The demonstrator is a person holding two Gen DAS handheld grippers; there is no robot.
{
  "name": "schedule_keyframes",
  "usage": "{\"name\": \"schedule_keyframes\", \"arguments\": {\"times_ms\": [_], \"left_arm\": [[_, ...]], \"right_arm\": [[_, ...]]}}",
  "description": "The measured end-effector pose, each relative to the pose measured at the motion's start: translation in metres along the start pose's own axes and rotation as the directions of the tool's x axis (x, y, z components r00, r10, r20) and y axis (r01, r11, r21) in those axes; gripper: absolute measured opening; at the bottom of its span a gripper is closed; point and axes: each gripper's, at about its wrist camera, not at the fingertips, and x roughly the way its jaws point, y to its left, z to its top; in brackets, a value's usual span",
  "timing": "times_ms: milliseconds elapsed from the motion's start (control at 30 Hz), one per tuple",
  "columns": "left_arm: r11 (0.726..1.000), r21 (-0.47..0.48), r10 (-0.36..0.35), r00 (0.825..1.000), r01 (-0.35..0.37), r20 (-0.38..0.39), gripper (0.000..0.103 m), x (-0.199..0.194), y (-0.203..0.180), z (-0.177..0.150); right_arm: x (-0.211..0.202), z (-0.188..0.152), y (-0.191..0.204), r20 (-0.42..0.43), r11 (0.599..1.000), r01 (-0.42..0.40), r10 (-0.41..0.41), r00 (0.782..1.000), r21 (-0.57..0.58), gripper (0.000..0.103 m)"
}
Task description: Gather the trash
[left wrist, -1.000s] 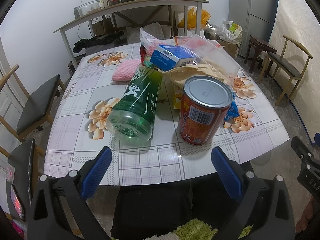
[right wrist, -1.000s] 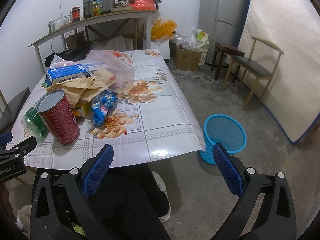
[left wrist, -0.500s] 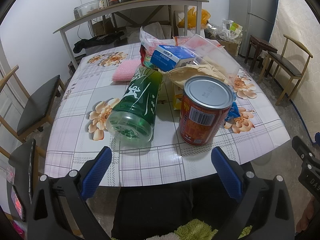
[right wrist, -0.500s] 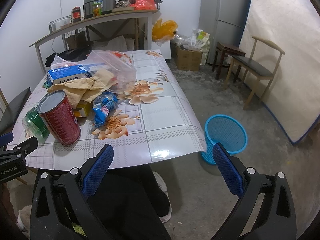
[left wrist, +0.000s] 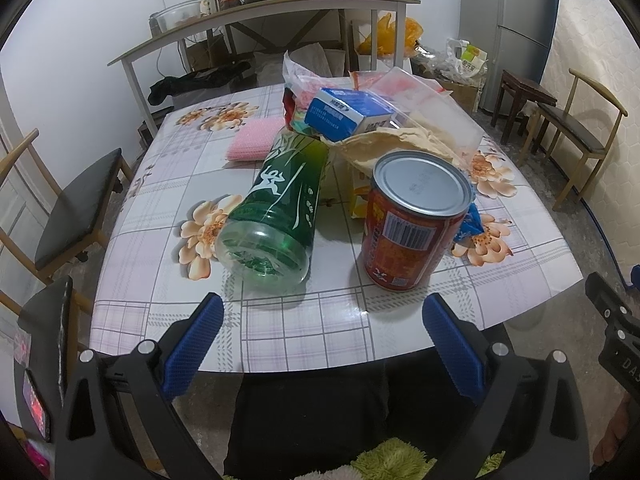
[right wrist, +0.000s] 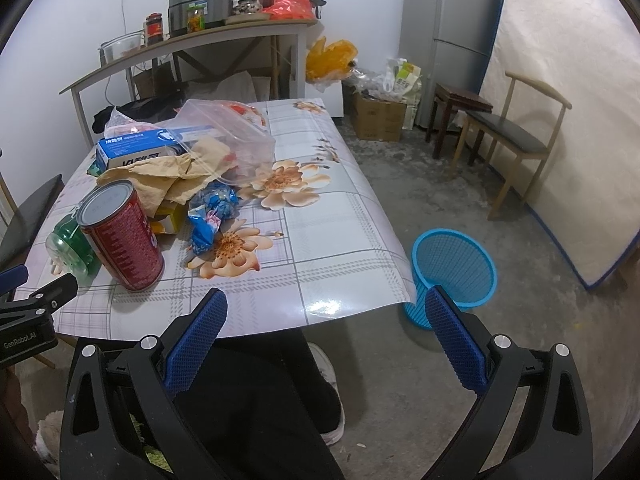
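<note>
Presently nothing collected: can (left wrist: 414, 220), bottle (left wrist: 280, 216), wrapper (right wrist: 212, 210) and box (right wrist: 156, 150) remain on table (right wrist: 340, 240); bin (right wrist: 454, 270) on floor; left gripper (left wrist: 320, 344) and right gripper (right wrist: 326, 340) wide apart, holding nothing.

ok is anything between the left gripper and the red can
Nothing visible. The left gripper is open, at the table's near edge, and only bare tablecloth lies between it and the upright red can. The green bottle lies to the can's left, apart from it.
</note>
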Motion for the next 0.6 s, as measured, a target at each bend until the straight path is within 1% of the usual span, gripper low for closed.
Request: {"name": "schedule_keyframes", "arguments": {"times_ms": [200, 267, 367, 600], "left_arm": [[1.0, 0.0, 0.002, 1.0, -0.002, -0.003, 0.097, 0.0, 0.0, 0.0], [1.0, -0.001, 0.003, 1.0, -0.003, -0.005, 0.097, 0.001, 0.001, -0.001], [1.0, -0.001, 0.003, 1.0, -0.003, -0.007, 0.097, 0.002, 0.002, -0.001], [1.0, -0.001, 0.005, 1.0, -0.005, -0.01, 0.097, 0.002, 0.001, -0.002]], "right_arm": [[0.0, 0.0, 0.0, -0.002, 1.0, 0.001, -0.001, 1.0, 0.001, 0.096], [0.003, 0.0, 0.01, -0.003, 1.0, 0.001, -0.001, 1.0, 0.001, 0.096], [0.002, -0.001, 0.013, -0.004, 1.0, 0.002, -0.002, 1.0, -0.001, 0.096], [0.003, -0.002, 0.013, -0.006, 1.0, -0.001, 0.001, 1.0, 0.002, 0.096]]}}
